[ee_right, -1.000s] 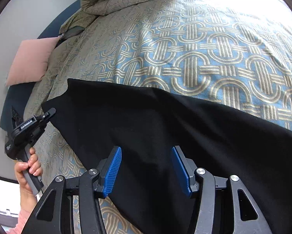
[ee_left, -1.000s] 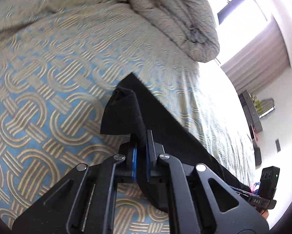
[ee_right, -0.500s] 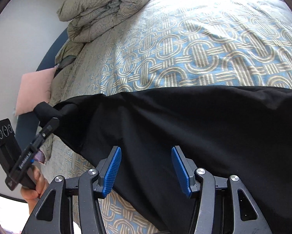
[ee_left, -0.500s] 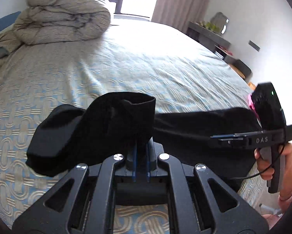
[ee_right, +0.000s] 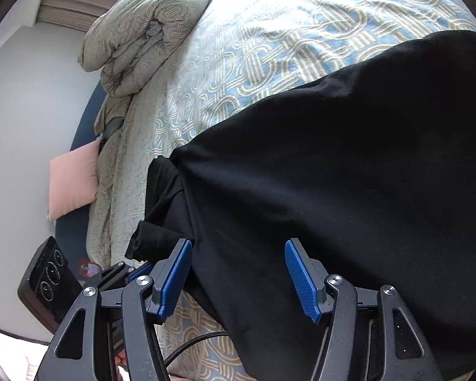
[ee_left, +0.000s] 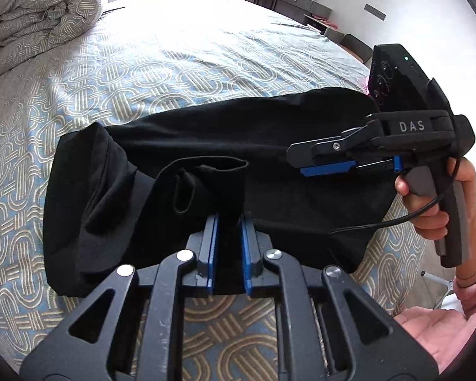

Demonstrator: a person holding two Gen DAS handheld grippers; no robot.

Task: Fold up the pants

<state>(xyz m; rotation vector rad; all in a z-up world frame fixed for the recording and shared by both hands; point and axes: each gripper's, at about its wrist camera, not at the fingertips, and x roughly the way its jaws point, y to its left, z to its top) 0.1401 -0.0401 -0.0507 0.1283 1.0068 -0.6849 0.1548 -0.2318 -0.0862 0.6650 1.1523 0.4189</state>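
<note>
1. Since a second ago, the left wrist view has swung from the bedspread and a single pinched fold to the whole black pants (ee_left: 269, 146) lying doubled over across the bed (ee_left: 174, 63).
2. The lifted leg end now rests on top of the rest of the garment, its hem (ee_left: 206, 171) lying open just ahead of the left tongs (ee_left: 229, 247).
3. The left tongs have just been opening; a narrow gap shows between the blue pads (ee_left: 211, 250), with black cloth in that gap, and I cannot tell whether the pads press on it.
4. The right tongs (ee_right: 238, 273) have just been opening too; they stand wide over the pants (ee_right: 333, 174), gripping nothing, and cloth lies beneath and between them.
5. In the left wrist view the right tongs (ee_left: 326, 162) hover over the right end of the pants, with a hand (ee_left: 434, 209) on the handle.
6. A rolled duvet (ee_left: 37, 16) sits at the bed's far end, well apart from the pants.
</note>
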